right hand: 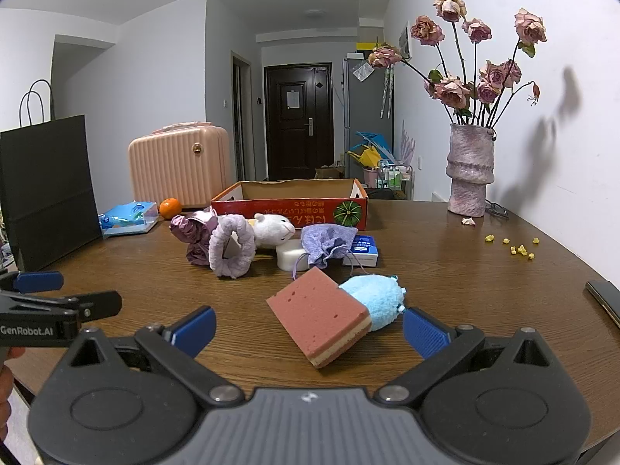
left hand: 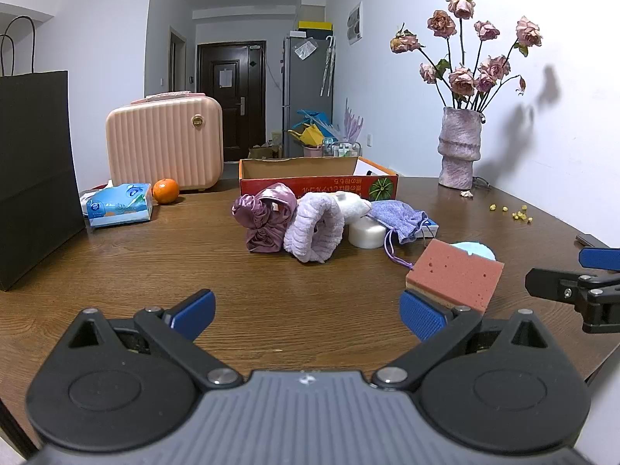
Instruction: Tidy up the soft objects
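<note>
left gripper (left hand: 308, 312) spread wide, empty | right gripper (right hand: 309, 331) spread wide, empty, above near table (right hand: 445, 271) | pink sponge (right hand: 319, 319) near, leaning on blue plush (right hand: 378, 302) | lavender pouch (right hand: 327, 244), white toy (right hand: 273, 230), purple headband (right hand: 232, 246), satin cap (right hand: 192, 234) mid-table | red box (right hand: 290, 203) far
</note>
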Tool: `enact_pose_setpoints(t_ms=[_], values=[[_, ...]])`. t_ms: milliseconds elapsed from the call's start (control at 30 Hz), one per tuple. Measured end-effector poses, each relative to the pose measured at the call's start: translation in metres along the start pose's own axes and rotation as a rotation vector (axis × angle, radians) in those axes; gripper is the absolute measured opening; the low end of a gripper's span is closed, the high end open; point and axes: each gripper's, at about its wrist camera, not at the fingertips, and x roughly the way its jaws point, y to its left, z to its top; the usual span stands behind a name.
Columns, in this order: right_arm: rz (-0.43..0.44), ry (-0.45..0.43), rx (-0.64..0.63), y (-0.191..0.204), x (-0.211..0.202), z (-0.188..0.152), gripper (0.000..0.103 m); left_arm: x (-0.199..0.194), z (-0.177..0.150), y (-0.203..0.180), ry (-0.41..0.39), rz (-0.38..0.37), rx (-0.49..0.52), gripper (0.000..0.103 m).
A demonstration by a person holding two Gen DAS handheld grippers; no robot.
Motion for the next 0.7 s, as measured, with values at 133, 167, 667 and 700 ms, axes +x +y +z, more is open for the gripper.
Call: enact_pose_setpoints(t_ms=[133,167,667,700], values=[[-0.001,0.0,0.0,0.0008,0.0003,-0.0002,0.103,0.0002,-0.0005,0.0002,0.0,0.0,-0.001,0.103],[-0.001,0.0,0.0,0.0006,0.0001,-0.0003,0.103,0.0003,-0.0007,0.0002,0.0,0.0,-0.002,0.103],[-0.005,-0.004,-0.005,0.0023,-0.0016,0.0006,0.103,-0.0011,-0.0049,0.0014,-0.001,-0.001,-0.002,0.103],[-0.004,-0.004,-0.005,0.0023,-0.0015,0.0005,0.103,-0.0016,-0.0048,0.0011,-0.001,-0.001,-0.002,0.103]])
